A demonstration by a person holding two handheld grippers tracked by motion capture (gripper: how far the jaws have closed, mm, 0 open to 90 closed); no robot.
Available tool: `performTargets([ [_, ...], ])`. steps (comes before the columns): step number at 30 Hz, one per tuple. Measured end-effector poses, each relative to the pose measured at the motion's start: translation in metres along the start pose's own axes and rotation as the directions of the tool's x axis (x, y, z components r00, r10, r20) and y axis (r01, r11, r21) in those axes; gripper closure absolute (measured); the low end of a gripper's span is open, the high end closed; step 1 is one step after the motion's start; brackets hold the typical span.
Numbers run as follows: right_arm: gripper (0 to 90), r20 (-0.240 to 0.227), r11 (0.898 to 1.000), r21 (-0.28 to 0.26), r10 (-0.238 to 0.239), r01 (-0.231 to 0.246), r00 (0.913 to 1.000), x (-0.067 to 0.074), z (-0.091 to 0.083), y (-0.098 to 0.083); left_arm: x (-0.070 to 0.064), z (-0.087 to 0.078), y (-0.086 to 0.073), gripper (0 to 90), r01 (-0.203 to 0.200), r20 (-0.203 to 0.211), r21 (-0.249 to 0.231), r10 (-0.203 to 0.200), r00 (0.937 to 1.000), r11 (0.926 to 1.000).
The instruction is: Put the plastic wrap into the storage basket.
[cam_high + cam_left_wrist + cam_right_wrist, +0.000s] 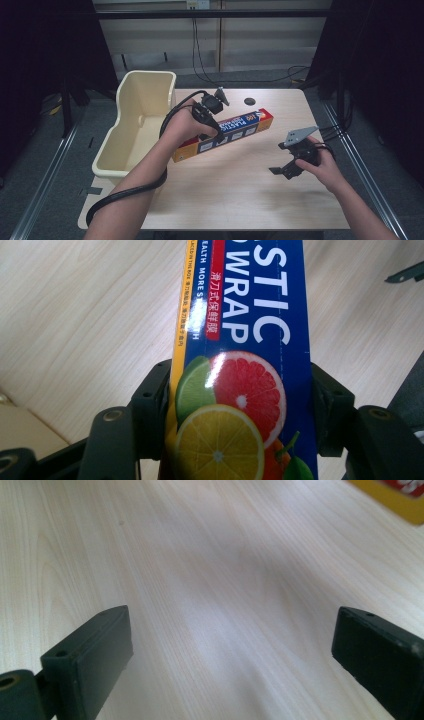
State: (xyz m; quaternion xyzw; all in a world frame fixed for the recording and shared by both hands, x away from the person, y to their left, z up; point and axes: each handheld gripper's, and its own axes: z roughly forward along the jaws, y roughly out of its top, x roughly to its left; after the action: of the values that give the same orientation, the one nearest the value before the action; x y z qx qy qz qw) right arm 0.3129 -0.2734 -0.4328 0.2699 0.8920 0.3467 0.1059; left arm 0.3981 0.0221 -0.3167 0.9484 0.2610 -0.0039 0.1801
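Observation:
A long blue, yellow and red plastic wrap box [243,122] lies slantwise on the pale wooden table [235,195]. My left gripper [218,136] comes down onto its middle from above. In the left gripper view the two black jaws press against both long sides of the box [250,315], just beside the printed citrus slices, so the left gripper [240,390] is shut on it. My right gripper [281,170] hovers open over bare table to the right of the box. Its jaws stand wide apart in the right gripper view [232,630], where a yellow corner of the box [395,500] shows.
A tall cream plastic bin [145,92] stands at the table's left edge, close to the box's near end. A small round black cap [249,101] sits in the tabletop behind the box. Cables trail from both grippers.

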Motion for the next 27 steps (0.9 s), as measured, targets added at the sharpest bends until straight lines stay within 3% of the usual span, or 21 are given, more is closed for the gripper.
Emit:
performTargets([
  [4,3.0,-0.006,1.000,-0.011,0.012,-0.012,0.9999,0.001,0.004,-0.002,0.002,-0.008,-0.002,39.8,0.023,-0.013,-0.008,-0.023,0.9997,0.9997],
  [7,3.1,0.005,1.000,-0.005,0.013,-0.013,0.9999,0.003,0.006,-0.002,0.004,-0.011,-0.002,39.8,0.019,-0.014,-0.010,-0.019,0.9997,0.9998],
  [9,3.0,0.024,1.000,0.000,0.011,-0.011,0.9997,0.003,0.007,-0.003,0.004,-0.017,-0.004,39.8,0.037,-0.019,-0.016,-0.037,0.9991,0.9992],
  [11,3.1,0.012,0.999,-0.005,0.032,-0.032,0.9994,0.003,0.008,-0.004,0.005,-0.020,-0.006,39.8,0.041,-0.026,-0.020,-0.042,0.9988,0.9989],
  [15,3.2,0.039,0.999,0.009,0.032,-0.032,0.9987,0.005,0.009,-0.007,0.009,-0.029,-0.009,39.8,0.059,-0.030,-0.017,-0.060,0.9978,0.9981],
  [27,3.1,0.035,0.999,-0.008,0.038,-0.038,0.9987,0.006,0.009,-0.010,0.017,-0.049,-0.014,39.8,0.097,-0.050,-0.021,-0.098,0.9939,0.9950],
])
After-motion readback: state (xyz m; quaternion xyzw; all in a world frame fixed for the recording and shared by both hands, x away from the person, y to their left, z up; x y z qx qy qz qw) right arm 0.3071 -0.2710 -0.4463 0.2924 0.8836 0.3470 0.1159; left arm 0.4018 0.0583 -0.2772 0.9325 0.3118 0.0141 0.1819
